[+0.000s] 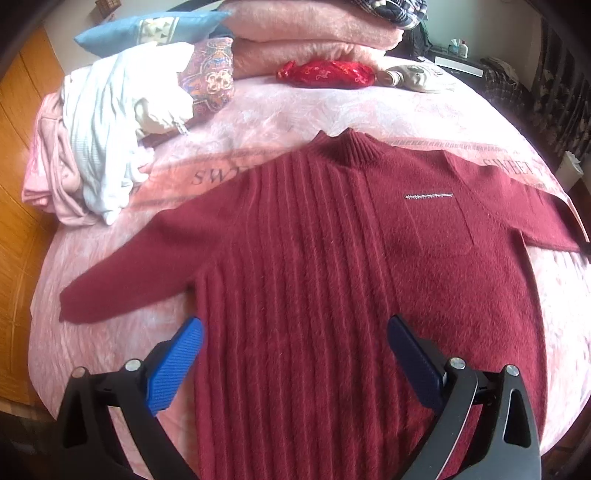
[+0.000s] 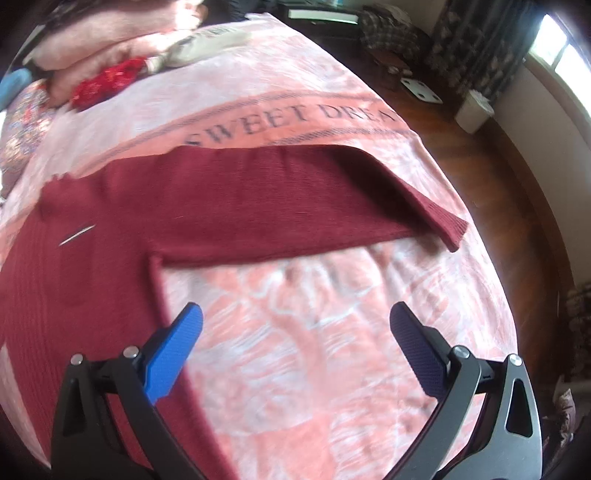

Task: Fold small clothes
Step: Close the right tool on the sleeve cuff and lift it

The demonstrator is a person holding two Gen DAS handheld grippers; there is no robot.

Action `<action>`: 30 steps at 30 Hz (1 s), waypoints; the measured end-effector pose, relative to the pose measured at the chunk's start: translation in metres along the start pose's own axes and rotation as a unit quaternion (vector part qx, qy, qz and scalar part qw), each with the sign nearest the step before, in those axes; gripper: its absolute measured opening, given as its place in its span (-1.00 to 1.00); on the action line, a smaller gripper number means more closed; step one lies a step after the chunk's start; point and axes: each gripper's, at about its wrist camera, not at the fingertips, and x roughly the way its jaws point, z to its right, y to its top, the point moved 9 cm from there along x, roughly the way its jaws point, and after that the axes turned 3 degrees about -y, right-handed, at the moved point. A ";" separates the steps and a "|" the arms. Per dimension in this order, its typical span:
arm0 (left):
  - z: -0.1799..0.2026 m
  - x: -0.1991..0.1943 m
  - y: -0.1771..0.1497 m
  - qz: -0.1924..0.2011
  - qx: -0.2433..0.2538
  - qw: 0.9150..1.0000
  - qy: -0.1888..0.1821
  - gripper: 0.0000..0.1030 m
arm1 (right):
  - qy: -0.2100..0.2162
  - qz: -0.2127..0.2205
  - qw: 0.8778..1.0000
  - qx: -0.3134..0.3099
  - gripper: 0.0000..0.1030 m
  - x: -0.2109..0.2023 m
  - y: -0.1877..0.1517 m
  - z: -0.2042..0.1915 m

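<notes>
The left gripper [image 1: 294, 325] has its blue fingers [image 1: 175, 365] spread wide, holding nothing, poised over the lower body of the dark red sweater [image 1: 314, 258]. The right gripper [image 2: 295, 325] is likewise spread wide and empty, above the pink blanket [image 2: 314, 332] just beside the sweater's side hem; its left finger seems to overlap the hem edge, though blur makes contact hard to judge.

The sweater lies flat, front up, across the middle of the bed, collar toward the far edge, both sleeves stretched out sideways. It has vertical ribs down the body and a chest pocket [image 1: 439, 225] with a small silver bar above it. One sleeve [image 2: 295, 206] reaches toward the bed's right edge, its cuff slightly lifted.

At the far left corner of the bed sits a heap of white and pink clothes [image 1: 103, 147]. Along the far edge lie folded pink blankets [image 1: 314, 40], a blue pillow [image 1: 147, 29], a patterned cushion [image 1: 212, 74] and a red embroidered pouch [image 1: 325, 74].
</notes>
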 end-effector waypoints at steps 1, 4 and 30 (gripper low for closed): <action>0.008 0.008 0.006 -0.003 -0.006 1.000 -0.016 0.93 | -0.006 -0.016 1.000 0.012 0.95 0.019 0.002 0.015; 0.022 0.030 0.020 -0.007 0.007 1.000 0.004 0.93 | 0.017 -0.061 0.997 0.052 0.95 0.066 0.000 0.042; 0.053 0.084 0.032 -0.022 0.016 1.000 0.008 0.93 | 0.101 -0.038 0.974 0.201 -0.09 0.128 0.049 0.102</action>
